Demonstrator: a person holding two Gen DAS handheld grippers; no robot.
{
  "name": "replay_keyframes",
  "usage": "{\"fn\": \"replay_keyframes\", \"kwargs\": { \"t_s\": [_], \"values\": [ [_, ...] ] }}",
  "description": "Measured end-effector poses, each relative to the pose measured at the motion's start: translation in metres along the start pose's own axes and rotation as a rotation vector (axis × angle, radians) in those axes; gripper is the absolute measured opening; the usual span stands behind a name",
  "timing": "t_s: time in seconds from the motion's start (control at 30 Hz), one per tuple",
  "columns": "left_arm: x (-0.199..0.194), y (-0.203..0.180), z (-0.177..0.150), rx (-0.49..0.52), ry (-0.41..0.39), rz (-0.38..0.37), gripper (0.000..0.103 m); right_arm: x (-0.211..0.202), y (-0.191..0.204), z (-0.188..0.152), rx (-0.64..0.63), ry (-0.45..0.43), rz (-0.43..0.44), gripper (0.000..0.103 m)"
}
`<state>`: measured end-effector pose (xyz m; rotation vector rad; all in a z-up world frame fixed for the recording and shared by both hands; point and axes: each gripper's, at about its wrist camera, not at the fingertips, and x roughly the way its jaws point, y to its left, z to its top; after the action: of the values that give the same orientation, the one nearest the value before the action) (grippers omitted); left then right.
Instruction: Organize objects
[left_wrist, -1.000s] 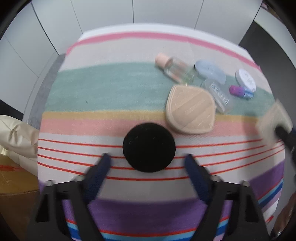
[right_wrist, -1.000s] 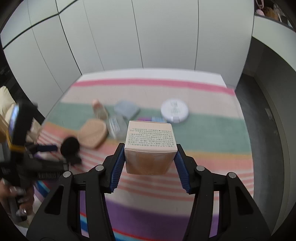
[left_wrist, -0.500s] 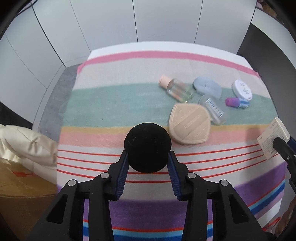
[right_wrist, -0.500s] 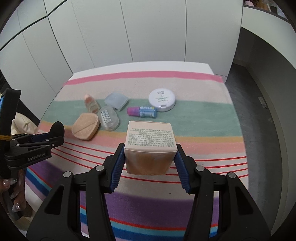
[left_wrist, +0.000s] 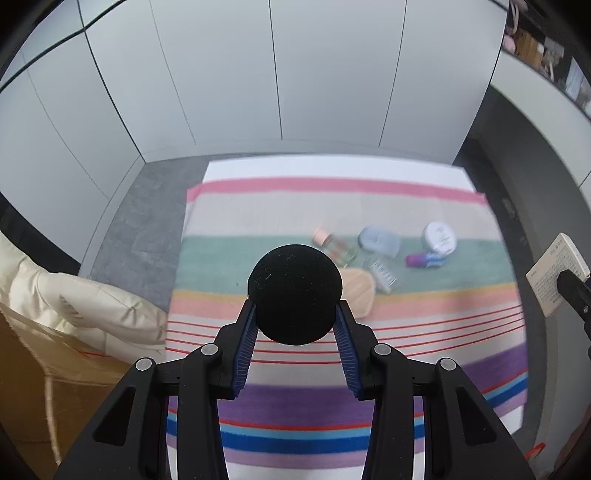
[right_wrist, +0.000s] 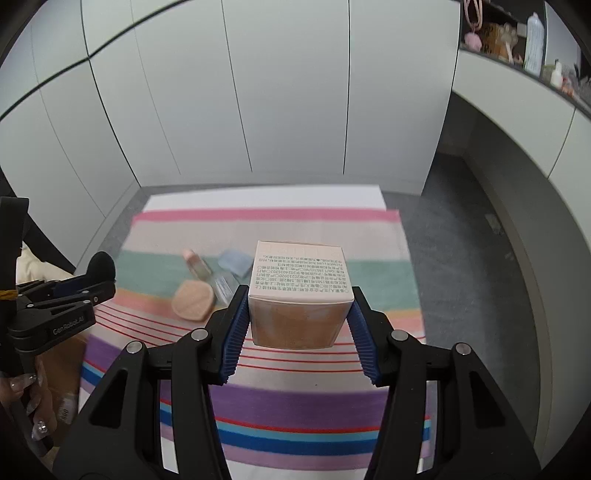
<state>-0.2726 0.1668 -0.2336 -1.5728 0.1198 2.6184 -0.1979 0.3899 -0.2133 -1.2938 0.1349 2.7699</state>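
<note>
**Carrying two items clear of the striped cloth**

Holding a black round puff (left_wrist: 294, 294) pinched between its blue pads, the left gripper (left_wrist: 294, 314) hangs above the near stripes of the striped cloth (left_wrist: 258, 398); the right gripper (right_wrist: 299, 314) is clamped on a printed carton (right_wrist: 298, 291), likewise aloft. Beyond them, on the green band, lie the items left behind: a beige pad (right_wrist: 192, 300), a clear bottle with pink cap (right_wrist: 199, 266), a clear case (right_wrist: 224, 286), a pale blue case (right_wrist: 234, 261), a purple-capped tube (left_wrist: 424, 259) and a white round compact (left_wrist: 439, 237). Judged step: transport of both held items; the next move calls for choosing a set-down spot, none being visible. Compared with half a second earlier, both grippers sit higher and farther back, the cloth appearing smaller, and the puff is now lifted off it
</note>
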Motion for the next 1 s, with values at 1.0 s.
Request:
{"fn": "replay_keyframes", "kwargs": {
  "t_s": [1.0],
  "values": [
    [-0.131,0.003,0.015,-0.016,-0.111,-0.006,0.042,-0.116,0.044,0.044,-0.11,-0.114,0.014,0.054]
  ]
}}
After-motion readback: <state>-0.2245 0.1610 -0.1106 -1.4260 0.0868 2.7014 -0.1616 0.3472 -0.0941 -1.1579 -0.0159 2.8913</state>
